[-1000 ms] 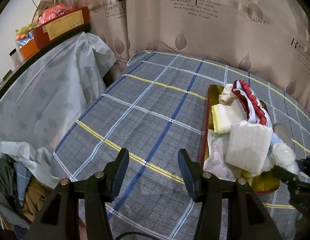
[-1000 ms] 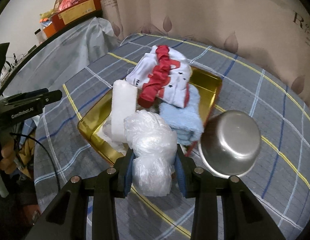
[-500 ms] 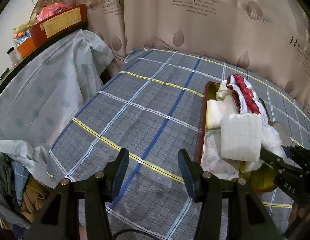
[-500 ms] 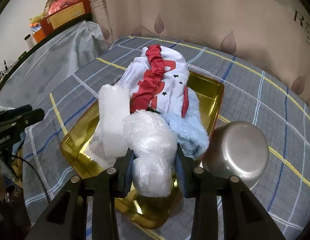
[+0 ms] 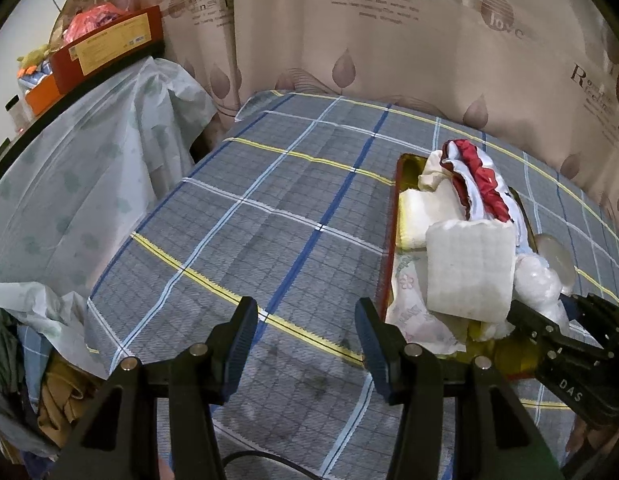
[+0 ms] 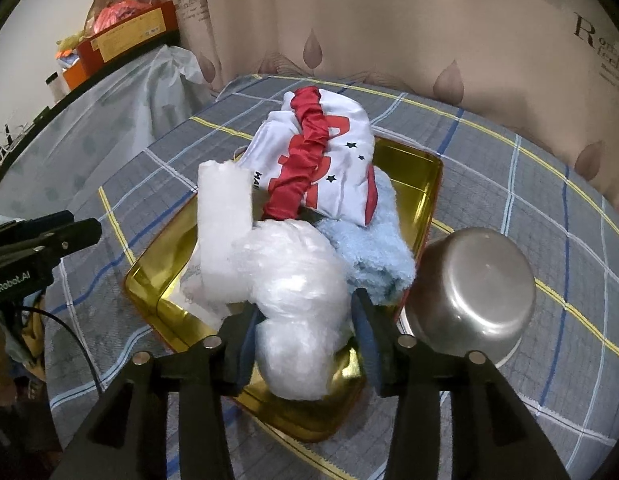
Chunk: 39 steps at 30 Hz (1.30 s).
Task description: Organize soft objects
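Observation:
A gold tray point(image 6: 425, 176) on the plaid cloth holds a white and red garment point(image 6: 321, 160), a fluffy blue towel point(image 6: 373, 248) and a white foam block point(image 6: 223, 220). A crumpled clear plastic bag point(image 6: 297, 280) sits over the tray's near end, between the fingers of my right gripper point(image 6: 305, 320). Its jaws are opening and the pads barely touch the bag, whose lower part is blurred. My left gripper point(image 5: 304, 312) hangs open over bare cloth left of the tray point(image 5: 389, 240), with nothing between its fingers. From there I also see the foam block point(image 5: 469, 268) and the bag point(image 5: 537, 284).
An upturned steel bowl point(image 6: 473, 288) lies against the tray's right side. A covered counter point(image 5: 89, 168) with red and orange boxes point(image 5: 109, 44) runs along the left. A curtain point(image 5: 389, 40) hangs behind the table. Clothes point(image 5: 33, 368) are heaped at the lower left.
My right gripper carried the plastic bag from the tray's near edge to over its near end, then its jaws spread wider. The left gripper stayed open and almost still.

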### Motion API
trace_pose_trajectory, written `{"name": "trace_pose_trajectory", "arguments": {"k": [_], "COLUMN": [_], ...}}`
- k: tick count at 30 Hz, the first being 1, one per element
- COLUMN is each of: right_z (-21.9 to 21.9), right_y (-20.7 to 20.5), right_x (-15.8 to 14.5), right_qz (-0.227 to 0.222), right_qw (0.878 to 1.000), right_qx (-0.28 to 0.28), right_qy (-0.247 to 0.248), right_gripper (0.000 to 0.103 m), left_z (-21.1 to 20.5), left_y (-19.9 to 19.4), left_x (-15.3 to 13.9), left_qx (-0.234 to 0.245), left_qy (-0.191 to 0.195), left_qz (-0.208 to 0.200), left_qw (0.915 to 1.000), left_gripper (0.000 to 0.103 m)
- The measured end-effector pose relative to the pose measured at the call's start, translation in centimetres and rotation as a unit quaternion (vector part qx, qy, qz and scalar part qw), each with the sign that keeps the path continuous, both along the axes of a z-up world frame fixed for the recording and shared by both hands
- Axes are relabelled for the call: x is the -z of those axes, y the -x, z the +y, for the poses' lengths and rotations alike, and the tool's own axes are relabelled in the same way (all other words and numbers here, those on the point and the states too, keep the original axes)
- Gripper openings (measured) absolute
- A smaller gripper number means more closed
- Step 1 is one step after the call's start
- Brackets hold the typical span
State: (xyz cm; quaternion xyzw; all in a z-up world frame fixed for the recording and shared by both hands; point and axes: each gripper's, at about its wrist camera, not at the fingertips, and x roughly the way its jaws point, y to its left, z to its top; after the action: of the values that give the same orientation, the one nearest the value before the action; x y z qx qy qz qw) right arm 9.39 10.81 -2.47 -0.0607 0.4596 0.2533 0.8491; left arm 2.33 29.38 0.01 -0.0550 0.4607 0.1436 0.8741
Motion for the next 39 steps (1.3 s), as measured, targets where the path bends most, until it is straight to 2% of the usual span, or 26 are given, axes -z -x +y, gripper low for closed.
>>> {"name": "trace_pose_trajectory", "arguments": {"k": [2,6,9,12,19,23,29,39], "right_z": [-0.2,-0.3,-0.4,-0.4,-0.9,-1.5,-2.1,-2.9], "right_y": [0.2,0.6,0.8,1.0,1.7,2.3,3.3,4.3], "right_x": [0.0,-0.3,-0.5,-0.7,-1.7,-2.4,-2.8,-3.0], "right_qz": [0.0,-0.001,-0.005,-0.005,-0.002,-0.005,-0.012,-0.006], "right_qw": [1.0,1.0,1.0,1.0,0.999,0.999,0.998,0.996], "right_qx": [0.003,0.005,0.004,0.003,0.015,0.036,0.065,0.093], "right_qy": [-0.002,-0.008,-0.007,-0.011,-0.028,-0.035,-0.015,-0.011], "right_gripper": [0.052,0.056,0.064,0.065,0.075,0.09,0.094,0.099], "left_z": [-0.2,-0.5,-0.6,-0.7,-0.9,-1.4,-2.3,-3.4], "left_y": [0.0,-0.3,-0.3,-0.3,-0.2,-0.2,-0.3,-0.2], "left_x": [0.1,0.4,0.5,0.7,0.7,0.7,0.9,0.9], "left_qx": [0.003,0.008,0.011,0.012,0.017,0.023,0.036,0.051], "left_qy": [0.003,0.003,0.005,0.01,0.011,0.012,0.01,0.008], "left_qz": [0.001,0.004,0.006,0.007,0.005,0.005,0.008,0.008], "left_qw": [1.0,1.0,0.9999,0.9999,0.9998,0.9997,0.9993,0.9986], "left_gripper": [0.052,0.052,0.052,0.052,0.052,0.052,0.052,0.052]}}
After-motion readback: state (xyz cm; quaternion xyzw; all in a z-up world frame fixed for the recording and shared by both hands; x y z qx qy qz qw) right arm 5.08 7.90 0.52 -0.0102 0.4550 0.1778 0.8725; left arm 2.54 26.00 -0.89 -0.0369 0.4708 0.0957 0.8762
